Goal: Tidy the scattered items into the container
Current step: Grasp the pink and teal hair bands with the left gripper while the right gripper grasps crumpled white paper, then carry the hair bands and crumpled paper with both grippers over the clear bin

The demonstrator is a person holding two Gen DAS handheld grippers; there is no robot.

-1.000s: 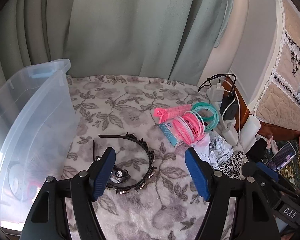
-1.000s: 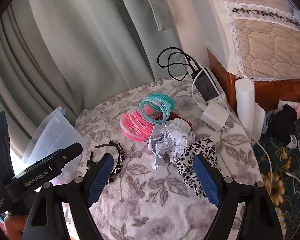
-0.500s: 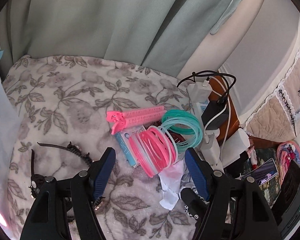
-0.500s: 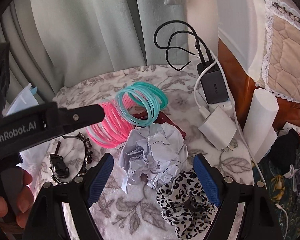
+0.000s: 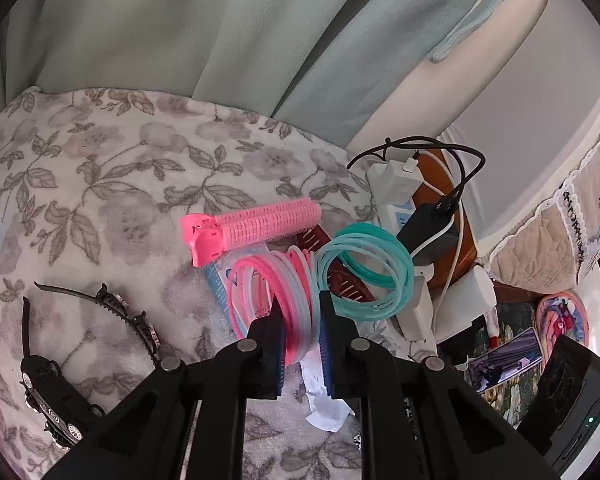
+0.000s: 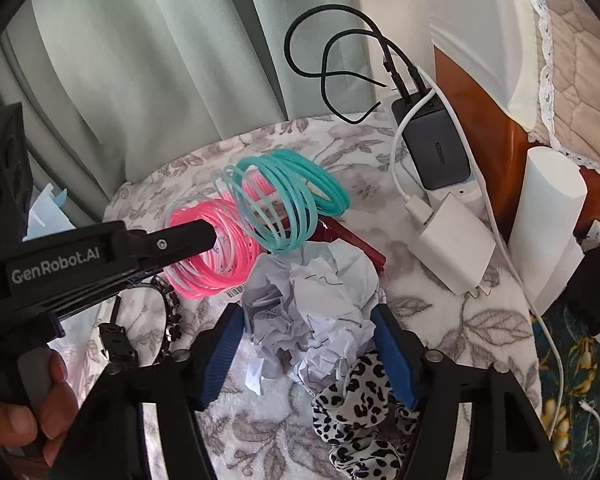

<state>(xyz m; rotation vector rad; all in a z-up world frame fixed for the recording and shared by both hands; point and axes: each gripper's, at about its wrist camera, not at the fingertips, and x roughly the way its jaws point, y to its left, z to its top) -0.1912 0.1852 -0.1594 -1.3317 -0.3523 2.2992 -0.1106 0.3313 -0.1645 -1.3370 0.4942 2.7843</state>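
Observation:
My left gripper [image 5: 300,320] is shut on the pink end of a coiled pink-and-teal plastic spring [image 5: 296,280]; the same spring shows in the right wrist view [image 6: 236,236], where the left gripper's tip reaches into its pink coils. My right gripper [image 6: 308,344] is open, its fingers on either side of a crumpled white paper ball [image 6: 312,308]. A pink hair roller clip [image 5: 248,224], a black studded headband [image 5: 112,312] and a black toy car [image 5: 48,400] lie on the floral cloth. A leopard scrunchie [image 6: 364,408] lies by the right gripper.
A power strip with chargers and cables [image 6: 440,152] lies at the right edge of the cloth, with a white cylinder [image 6: 548,216] beside it. Green curtains hang behind. A corner of the clear plastic bin [image 6: 46,216] shows at the left. A phone [image 5: 504,360] lies lower right.
My left gripper swung right from the headband to the spring and shut on its pink coils. My right gripper moved forward and now straddles the paper ball.

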